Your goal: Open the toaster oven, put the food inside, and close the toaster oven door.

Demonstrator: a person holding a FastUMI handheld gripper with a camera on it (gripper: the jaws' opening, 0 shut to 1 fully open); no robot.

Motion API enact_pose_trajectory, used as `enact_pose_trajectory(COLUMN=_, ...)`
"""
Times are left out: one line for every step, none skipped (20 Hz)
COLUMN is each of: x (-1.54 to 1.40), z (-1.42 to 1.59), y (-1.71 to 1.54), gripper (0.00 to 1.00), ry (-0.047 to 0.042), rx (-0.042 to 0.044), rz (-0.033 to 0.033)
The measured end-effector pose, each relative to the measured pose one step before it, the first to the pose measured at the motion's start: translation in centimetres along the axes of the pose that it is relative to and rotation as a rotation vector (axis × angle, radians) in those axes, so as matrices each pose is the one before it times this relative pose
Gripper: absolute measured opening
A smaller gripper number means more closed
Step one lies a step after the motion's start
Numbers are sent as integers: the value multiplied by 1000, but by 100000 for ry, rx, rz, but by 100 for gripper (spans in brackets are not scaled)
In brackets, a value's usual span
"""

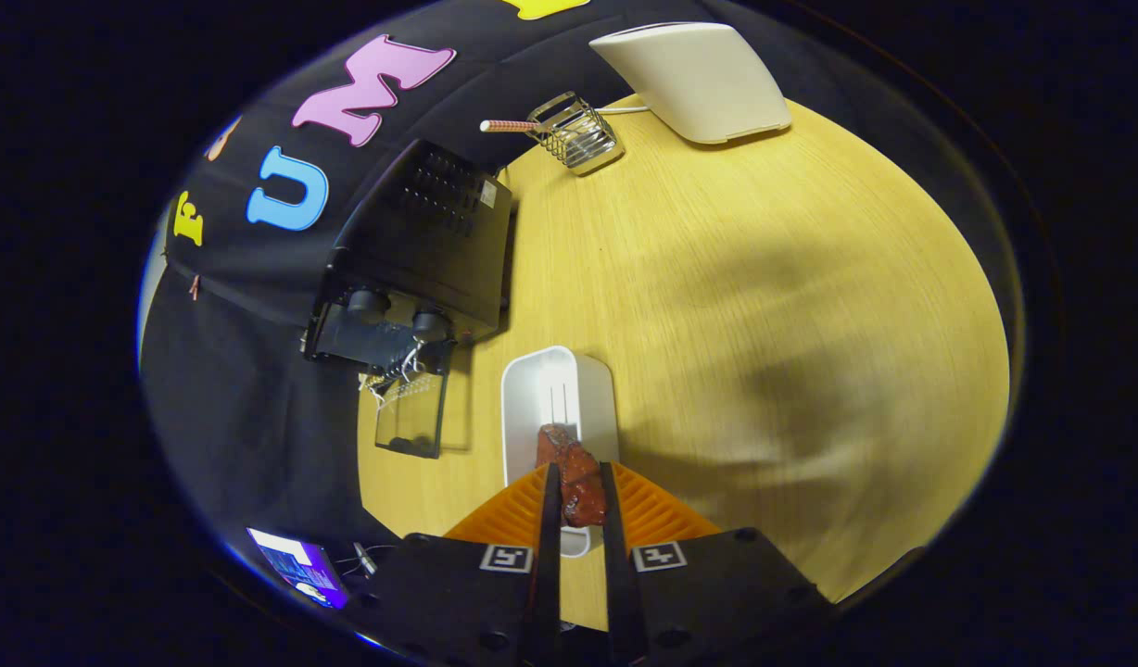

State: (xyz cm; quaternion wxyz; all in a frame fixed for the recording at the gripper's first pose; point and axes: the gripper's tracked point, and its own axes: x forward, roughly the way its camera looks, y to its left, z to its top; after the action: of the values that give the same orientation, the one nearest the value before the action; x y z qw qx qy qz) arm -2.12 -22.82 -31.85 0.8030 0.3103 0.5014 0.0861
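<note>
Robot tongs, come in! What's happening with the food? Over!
Tongs shut on the meat chunk, over the white tray. Toaster oven ahead, door already down. Path to the oven looks clear. Over.

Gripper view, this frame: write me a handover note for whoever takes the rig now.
Hand-held gripper: shut on the meat, both fingers pressing its sides, held over the white tray.
Oven: beyond the tray, off to one side on the table, door already dropped open.
Done: door opened, food grasped.
Left: carry the meat into the oven, release it, close the door.
</note>
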Motion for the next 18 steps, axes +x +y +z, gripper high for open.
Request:
enact_pose_trajectory(x=145, z=-224, y=-156, gripper=18, ry=1237, rx=1480, rz=-395)
enact_pose_trajectory(x=75, z=150, y=212, gripper=19, ry=-120, rx=1339, rz=-46)
enact_pose_trajectory(x=-309, z=52, y=15, gripper=16, ry=295, rx=641, rz=-349)
enact_pose_trajectory(x=-275, z=8, y=137, gripper=16, ry=-779, rx=-36, rz=-291)
enact_pose_trajectory(x=-348, z=151, y=182, gripper=16, ry=-1310, rx=496, rz=472)
enact_pose_trajectory(x=-781, z=349, y=493, gripper=16, ry=-2832, rx=1287, rz=1021)
enact_pose_trajectory(x=-682, z=636, y=587, gripper=16, ry=-4220, rx=1220, rz=1190)
enact_pose_trajectory(x=-634, z=671, y=616, gripper=16, ry=-4059, rx=1532, rz=855)
enact_pose_trajectory(x=-519, z=371, y=699, gripper=16, ry=-3396, rx=1466, rz=735)
enact_pose_trajectory(x=-606, z=-14, y=722, gripper=16, ry=-2759, rx=822, rz=427)
enact_pose_trajectory(x=-476, z=-137, y=795, gripper=16, ry=-2132, rx=744, rz=544)
enact_pose_trajectory(x=-316, z=-284, y=956, gripper=16, ry=-2204, rx=-136, rz=804)
enact_pose_trajectory(x=-368, z=-191, y=876, gripper=16, ry=-3175, rx=-1098, rz=182)
enact_pose_trajectory(x=-131, z=-401, y=1157, gripper=16, ry=-1871, rx=-155, rz=1137)
enact_pose_trajectory(x=-157, z=-830, y=1527, gripper=16, ry=-1421, rx=538, rz=1790)
enact_pose_trajectory(x=-15, z=-618, y=1119, gripper=16, ry=-867, rx=264, rz=746)
enact_pose_trajectory(x=-51, z=-774, y=1073, gripper=16, ry=-498, rx=179, rz=732)
enact_pose_trajectory(x=107, z=-837, y=1163, gripper=16, ry=-818, rx=104, rz=647)
